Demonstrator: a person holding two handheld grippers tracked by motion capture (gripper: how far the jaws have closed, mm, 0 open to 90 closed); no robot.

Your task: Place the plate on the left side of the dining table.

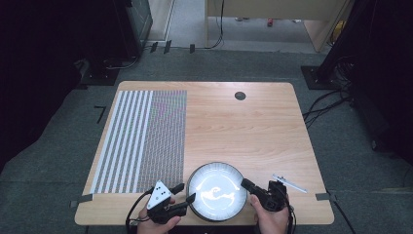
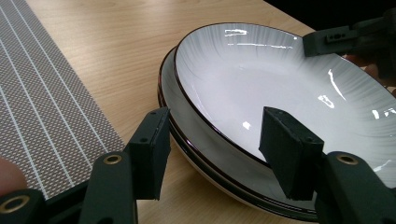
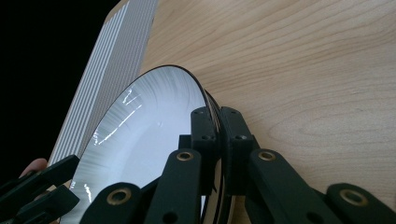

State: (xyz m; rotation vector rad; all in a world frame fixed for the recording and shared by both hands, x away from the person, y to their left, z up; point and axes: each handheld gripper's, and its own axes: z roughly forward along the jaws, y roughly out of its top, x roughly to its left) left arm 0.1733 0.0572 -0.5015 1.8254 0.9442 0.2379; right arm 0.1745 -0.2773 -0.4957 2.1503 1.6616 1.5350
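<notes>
Two plates sit stacked at the near edge of the wooden table (image 1: 253, 126), the upper plate (image 2: 280, 88) nested in the lower plate (image 2: 205, 161), between the person's hands. The right gripper (image 3: 218, 135) is clenched on the upper plate's rim, one jaw inside the rim and one outside. The left gripper (image 2: 212, 151) is released, its jaws standing apart on either side of the opposite rim without pressing it. The plates look like glazed ceramic: stiff, fairly heavy, slick where the light glints, and likely to chip or break if dropped. The thin dark-edged rim is the only sensible hold, and a one-sided pinch would probably let the plate tilt or slip, so a grip from both sides seems safer. A striped placemat (image 1: 141, 141) lies just left of the plates. A small slim object (image 1: 290, 183) lies to the right, too small to identify. Grey carpet and cables surround the table.
</notes>
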